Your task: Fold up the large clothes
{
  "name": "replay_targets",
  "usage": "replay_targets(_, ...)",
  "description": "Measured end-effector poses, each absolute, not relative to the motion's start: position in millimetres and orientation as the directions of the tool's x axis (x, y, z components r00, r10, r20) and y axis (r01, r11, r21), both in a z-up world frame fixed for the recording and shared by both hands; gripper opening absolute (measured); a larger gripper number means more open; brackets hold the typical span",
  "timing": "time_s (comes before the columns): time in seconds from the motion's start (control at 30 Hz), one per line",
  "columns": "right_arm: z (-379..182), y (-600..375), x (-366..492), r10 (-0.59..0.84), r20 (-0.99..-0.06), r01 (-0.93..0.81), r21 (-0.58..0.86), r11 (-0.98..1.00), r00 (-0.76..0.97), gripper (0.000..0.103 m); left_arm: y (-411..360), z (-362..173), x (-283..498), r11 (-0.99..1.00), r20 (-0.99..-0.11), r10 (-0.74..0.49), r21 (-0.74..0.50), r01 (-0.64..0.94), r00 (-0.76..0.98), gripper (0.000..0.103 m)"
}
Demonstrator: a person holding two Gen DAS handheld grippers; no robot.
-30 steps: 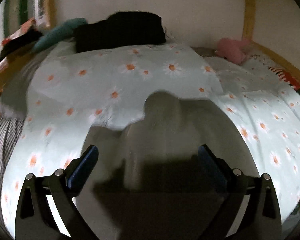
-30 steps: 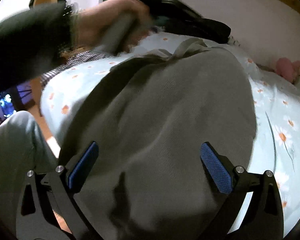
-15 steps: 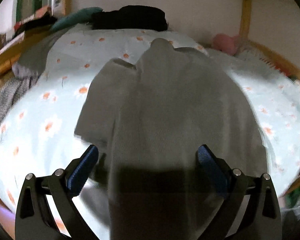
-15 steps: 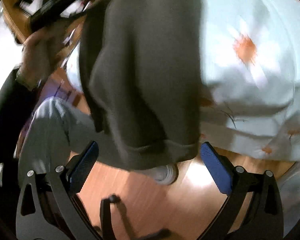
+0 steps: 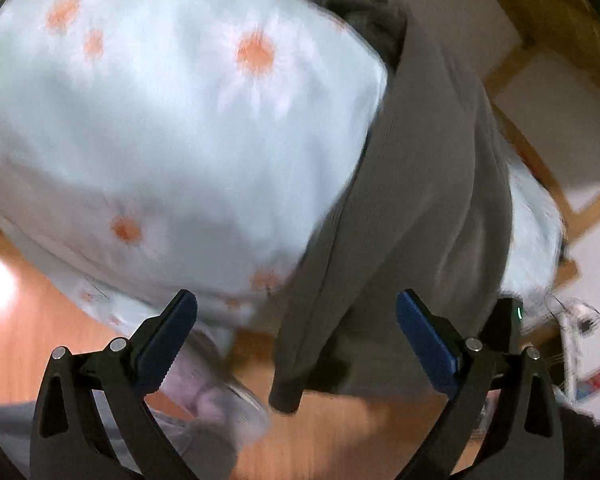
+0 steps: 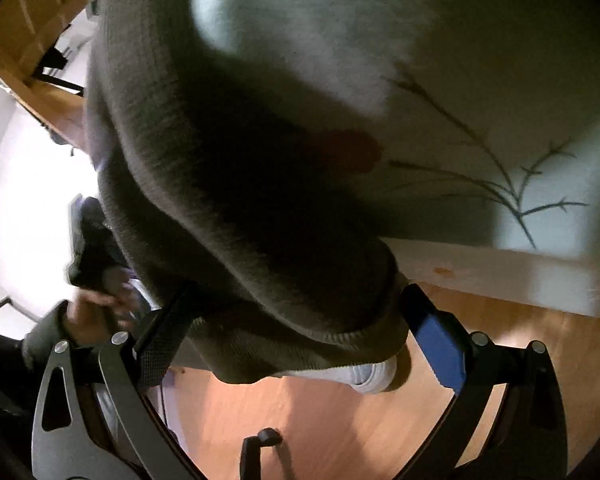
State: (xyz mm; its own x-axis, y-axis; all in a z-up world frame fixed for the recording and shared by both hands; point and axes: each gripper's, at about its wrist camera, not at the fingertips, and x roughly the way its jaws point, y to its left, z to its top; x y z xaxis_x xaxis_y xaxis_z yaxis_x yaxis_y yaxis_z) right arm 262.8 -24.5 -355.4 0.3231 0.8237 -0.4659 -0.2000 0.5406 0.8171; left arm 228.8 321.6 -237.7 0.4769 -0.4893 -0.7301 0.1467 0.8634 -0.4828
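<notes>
Sweater (image 6: 228, 184): grey knit, soft, limp, likely weighty, draped over bed (image 5: 172, 128) edge; best pinched at ribbed hem; left gripper (image 5: 296, 336) and right gripper (image 6: 296, 328) spread, holding nothing.

Grey sweater (image 6: 236, 184) overhangs bed edge (blurred).

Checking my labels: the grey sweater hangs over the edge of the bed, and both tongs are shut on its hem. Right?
Not quite. The grey sweater does hang over the bed edge, but both wrist views show the left tongs and right tongs open.
</notes>
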Motion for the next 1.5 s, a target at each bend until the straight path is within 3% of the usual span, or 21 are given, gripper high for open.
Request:
replay_targets(0.13,-345,-26,277,0.854,-0.411,-0.235,0.839,0.491,0.320,0.100,308,-276,246,0.800,-0.712,-0.600,-0.529,0.283,0.365,0.098)
replay_targets(0.23,-343,-27,289,0.856,-0.412,-0.220,0.845,0.487,0.314,0.099,298,-303,265,0.770,-0.713,-0.638,-0.580,0.265,0.291,0.098)
replay_targets(0.3,-342,-31,297,0.864,-0.430,-0.189,0.855,0.483,0.262,0.078,294,-324,272,0.784,-0.760,-0.620,-0.602,0.151,0.195,0.098)
replay_targets(0.33,-340,-33,299,0.866,-0.434,-0.177,0.858,0.481,0.249,0.055,294,-330,271,0.780,-0.763,-0.624,-0.618,0.094,0.168,0.098)
replay_targets(0.37,-338,-35,300,0.868,-0.432,-0.176,0.861,0.478,0.245,0.052,292,-335,269,0.772,-0.761,-0.634,-0.633,0.056,0.134,0.097)
replay_targets(0.4,-332,-36,301,0.863,-0.449,-0.198,0.847,0.493,0.230,0.049,287,-340,267,0.758,-0.753,-0.652,-0.650,0.052,0.084,0.093)
replay_targets(0.43,-331,-35,301,0.867,-0.450,-0.210,0.845,0.491,0.216,0.047,282,-341,263,0.740,-0.738,-0.673,-0.668,0.080,0.059,0.073)
replay_targets(0.5,-325,-39,301,0.885,-0.423,-0.215,0.862,0.460,0.196,0.046,272,-339,258,0.727,-0.731,-0.682,-0.673,0.137,0.022,0.059)
replay_targets(0.53,-326,-45,302,0.892,-0.407,-0.216,0.870,0.444,0.195,0.046,270,-334,256,0.720,-0.725,-0.688,-0.677,0.151,0.032,0.043)
replay_targets(0.57,-325,-48,304,0.909,-0.368,-0.216,0.888,0.406,0.195,0.046,270,-330,256,0.696,-0.698,-0.714,-0.702,0.153,0.046,0.035)
replay_targets(0.6,-326,-54,302,0.916,-0.352,-0.215,0.895,0.390,0.194,0.046,271,-329,260,0.691,-0.691,-0.721,-0.708,0.144,0.060,0.034)
replay_targets(0.63,-328,-55,307,0.911,-0.362,-0.202,0.894,0.400,0.199,0.049,274,-327,265,0.697,-0.691,-0.717,-0.707,0.121,0.090,0.045)
replay_targets(0.67,-331,-52,308,0.905,-0.374,-0.192,0.891,0.411,0.201,0.060,277,-328,268,0.699,-0.690,-0.715,-0.707,0.111,0.107,0.058)
replay_targets(0.7,-334,-51,315,0.902,-0.378,-0.178,0.893,0.415,0.207,0.065,282,-329,275,0.715,-0.702,-0.698,-0.694,0.086,0.141,0.092)
replay_targets(0.73,-337,-48,314,0.902,-0.372,-0.167,0.897,0.410,0.218,0.066,287,-330,280,0.727,-0.710,-0.682,-0.683,0.064,0.175,0.094)
replay_targets(0.77,-337,-49,321,0.904,-0.358,-0.152,0.905,0.398,0.233,0.058,292,-331,288,0.703,-0.685,-0.703,-0.710,0.042,0.193,0.094)
replay_targets(0.83,-337,-44,315,0.906,-0.359,-0.179,0.899,0.401,0.224,0.042,294,-333,301,0.647,-0.637,-0.754,-0.763,0.011,0.161,0.082)
replay_targets(0.9,-332,-52,310,0.915,-0.338,-0.187,0.906,0.380,0.220,0.037,290,-334,294,0.588,-0.586,-0.803,-0.809,-0.016,0.108,0.049)
replay_targets(1.23,-273,-62,250,0.976,-0.070,-0.261,0.957,0.124,0.206,0.028,283,-271,226,0.531,-0.533,-0.844,-0.846,0.044,-0.063,0.036)
replay_targets(1.33,-263,-67,249,0.972,-0.062,-0.273,0.954,0.123,0.225,0.029,264,-246,223,0.525,-0.532,-0.843,-0.846,0.089,-0.079,0.032)
replay_targets(1.5,-267,-43,260,0.961,-0.196,-0.258,0.935,0.243,0.194,0.034,268,-236,230,0.519,-0.525,-0.849,-0.851,0.083,-0.065,0.031)
